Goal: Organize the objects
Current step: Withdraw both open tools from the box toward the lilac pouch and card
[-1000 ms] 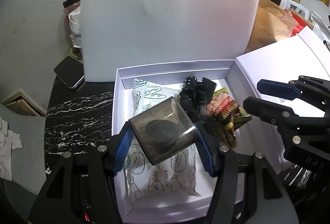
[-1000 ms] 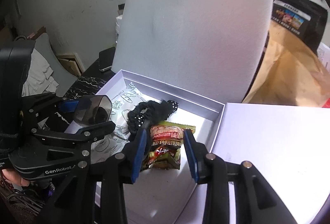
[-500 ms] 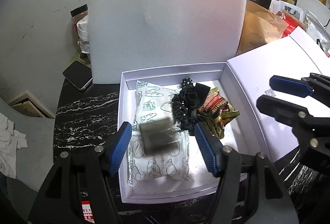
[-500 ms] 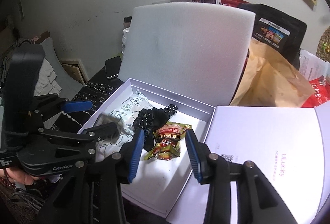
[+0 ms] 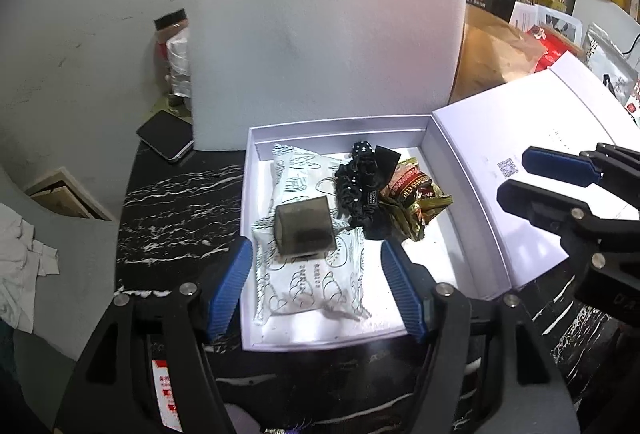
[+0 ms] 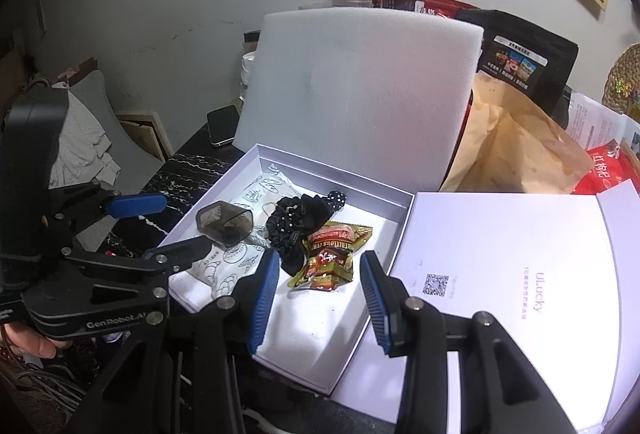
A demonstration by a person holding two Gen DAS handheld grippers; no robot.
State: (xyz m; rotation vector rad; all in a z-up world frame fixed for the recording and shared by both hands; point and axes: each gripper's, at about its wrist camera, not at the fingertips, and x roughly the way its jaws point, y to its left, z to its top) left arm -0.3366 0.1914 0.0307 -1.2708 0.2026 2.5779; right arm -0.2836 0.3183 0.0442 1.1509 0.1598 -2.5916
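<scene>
both hand-held grippers, left (image 5: 316, 290) and right (image 6: 318, 292), gape empty over the white box (image 5: 250, 170); foam board (image 5: 324, 50) stands behind it.

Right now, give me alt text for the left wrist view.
The open left gripper hangs over a white box where a smoky plastic cube lies on a bread packet, beside a black scrunchie and snack wrapper.
</scene>
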